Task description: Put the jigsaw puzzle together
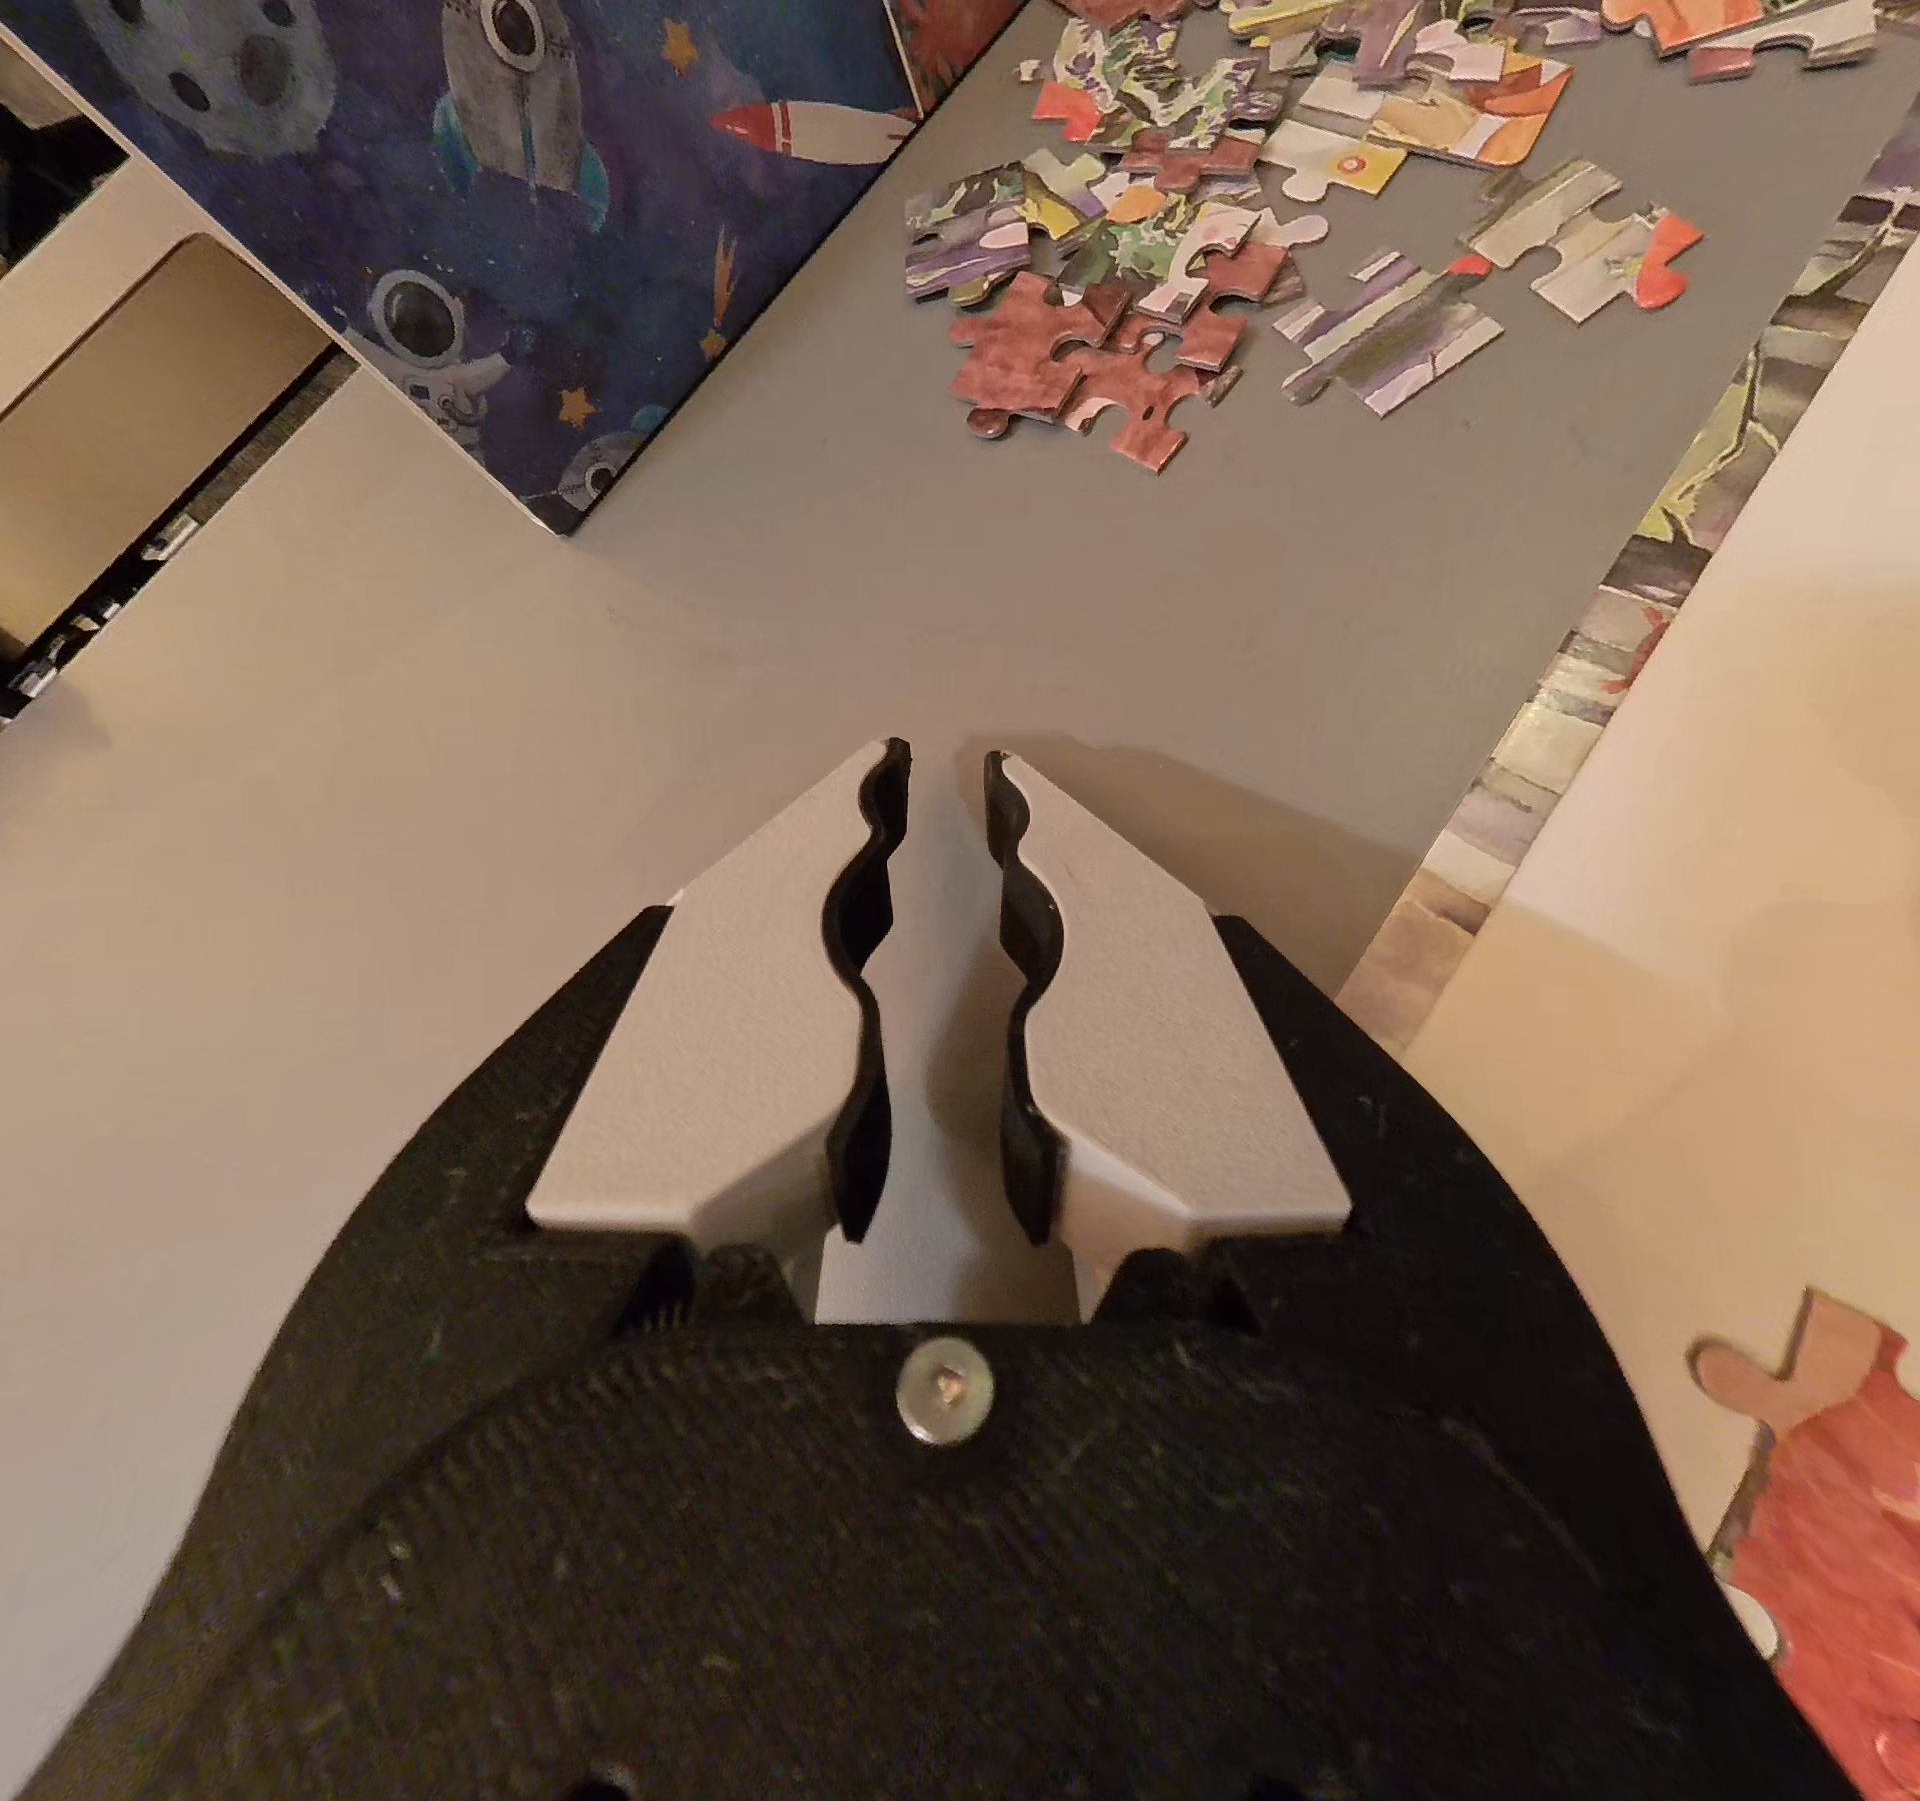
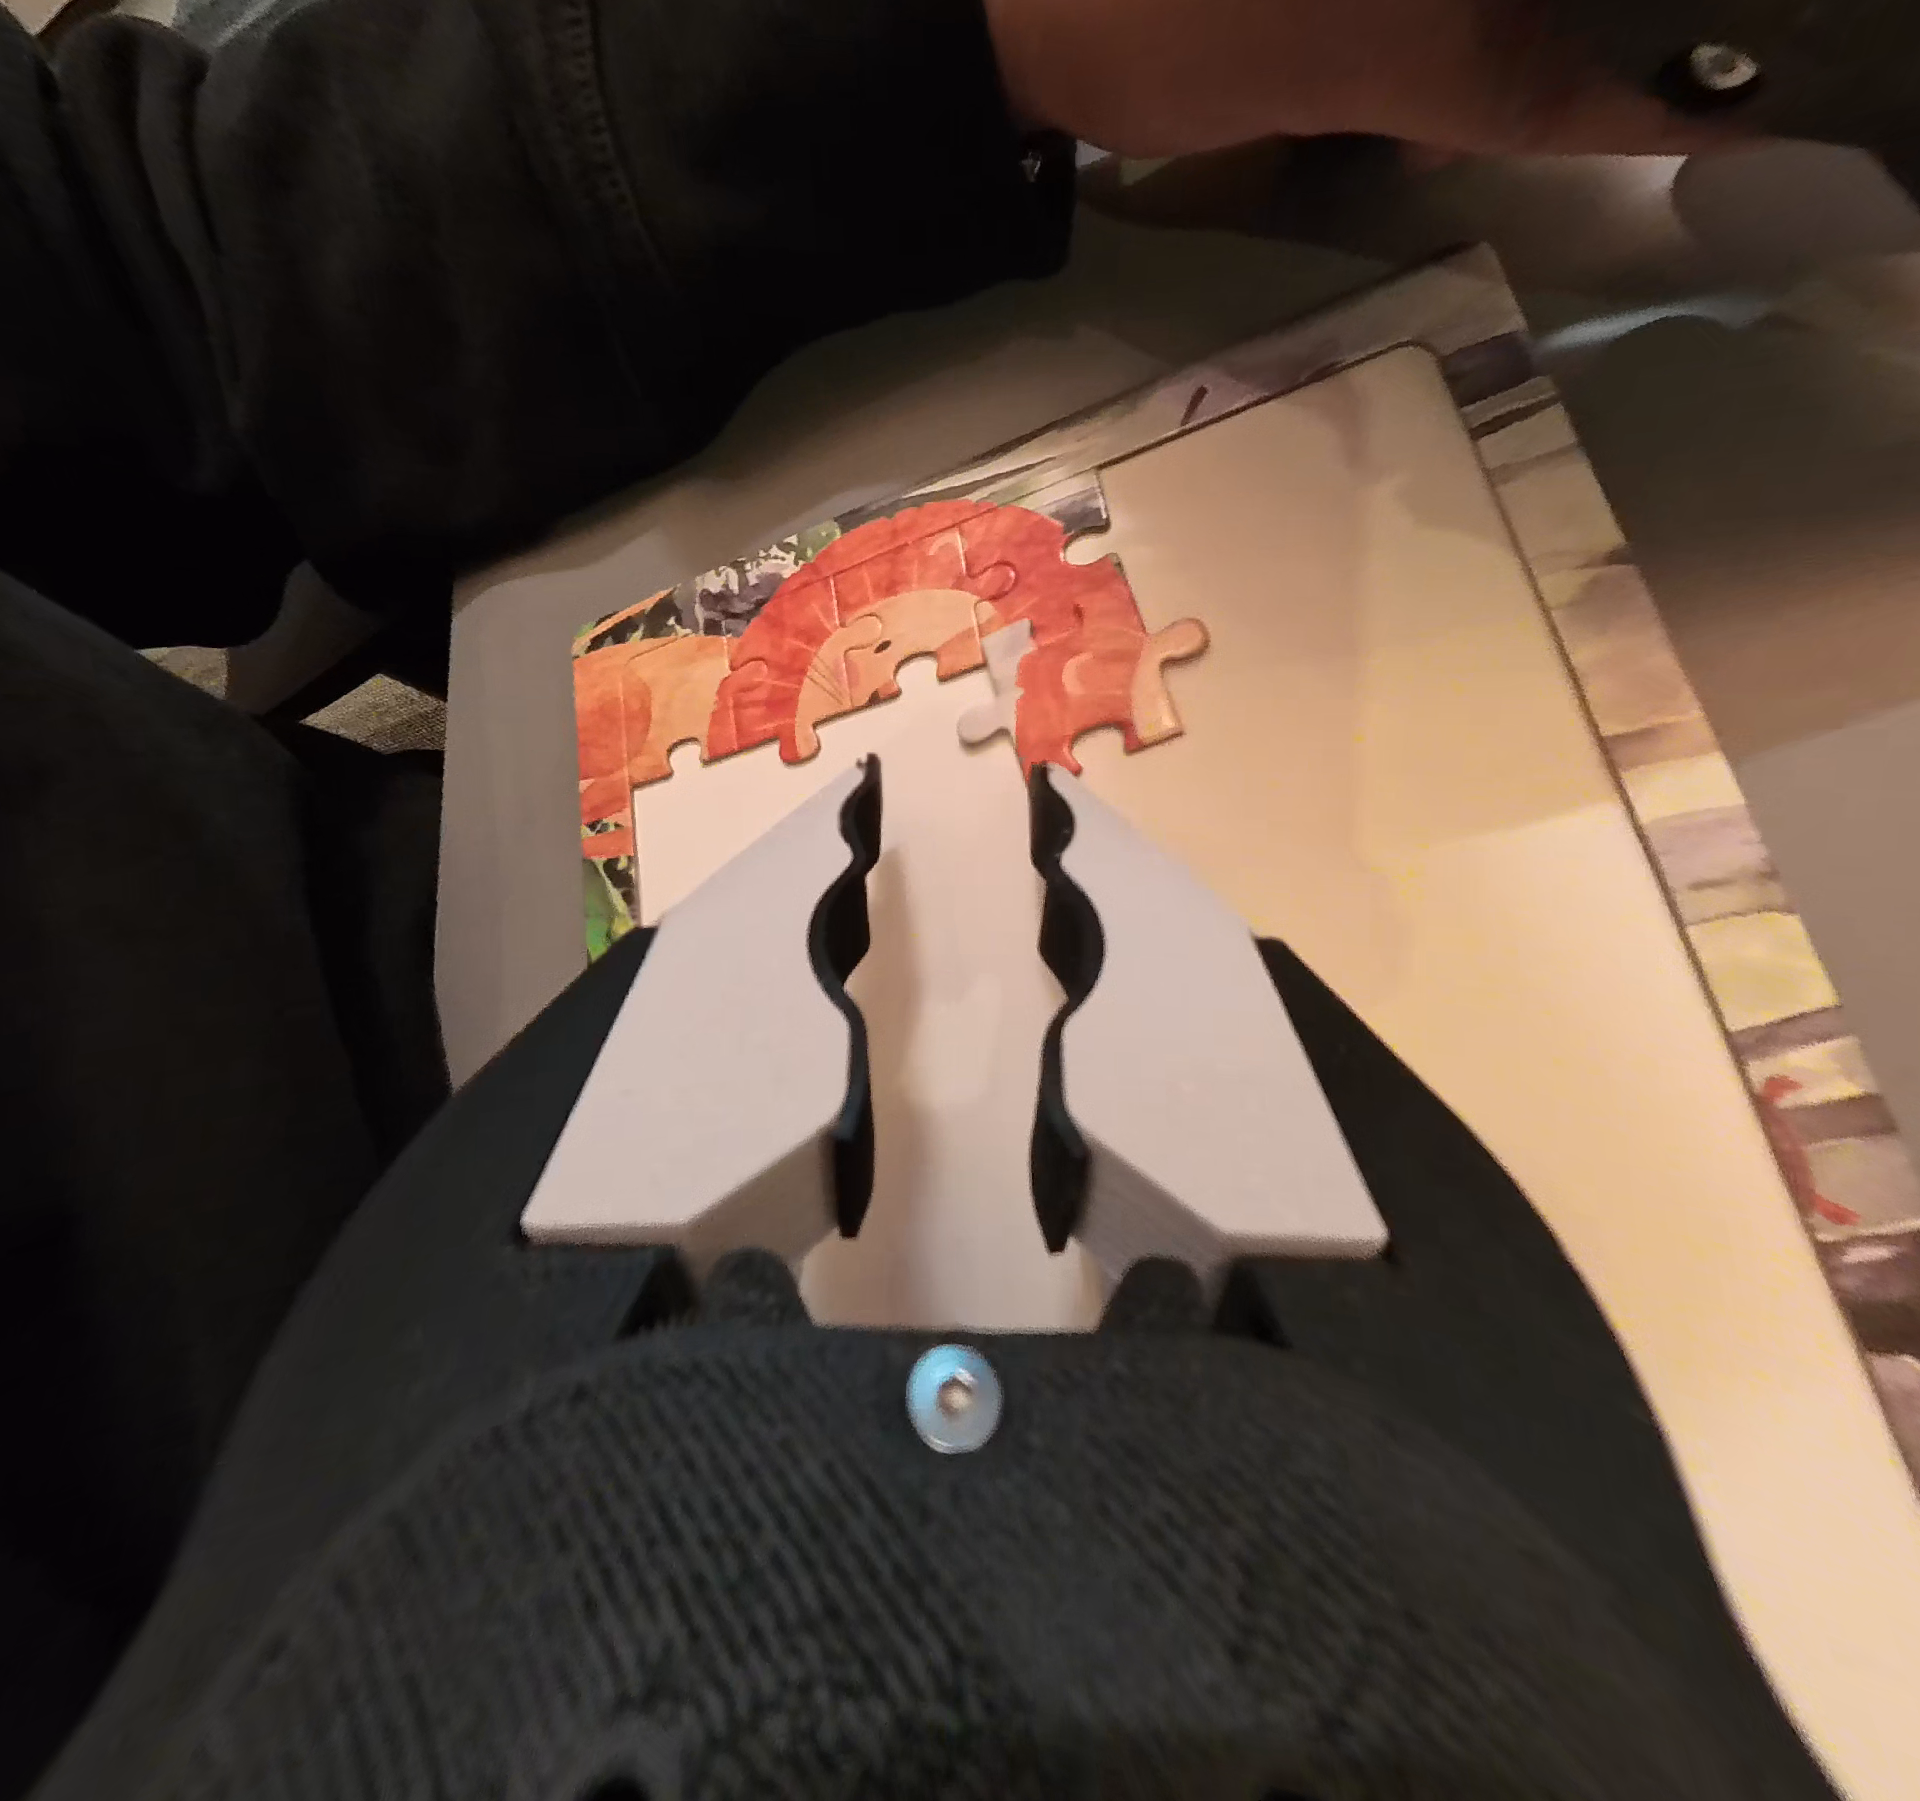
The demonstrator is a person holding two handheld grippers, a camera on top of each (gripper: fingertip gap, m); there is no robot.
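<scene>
- Left wrist view: the left grey-and-black two-finger gripper (image 1: pixel 945 764) is seen with its jaws a little apart and nothing between them, hovering over the pale smooth table (image 1: pixel 364 712).
- The heap of loose flat cardboard jigsaw pieces (image 1: pixel 1195 224) is piled well ahead on the grey matte mat (image 1: pixel 935 525), some printed side up, some showing the brown mottled back.
- Risk here, tbh: pieces are overlapped and thin, so two could easily be pinched at once, or one could be slid off the heap instead of lifted. The wavy black rubbery pads (image 1: pixel 862 920) don't look made for flat card.
- The dark-blue space-print cardboard box (image 1: pixel 468 193) is stood just beside the heap, so it could be bumped on a wide reach.
- Right wrist view: the right grey-and-black two-finger gripper (image 2: pixel 951 775) is held apart and empty, just short of the joined orange-and-green patch of the puzzle (image 2: pixel 883 639) in the corner of the cream puzzle tray with a printed border (image 2: pixel 1558 816).
- Knobs and sockets on the open edge are exposed; a careless nudge could shift the joined bit.
- A hand with a dark sleeve (image 2: pixel 1247 16) is crossed overhead, so a clash is possible.
</scene>
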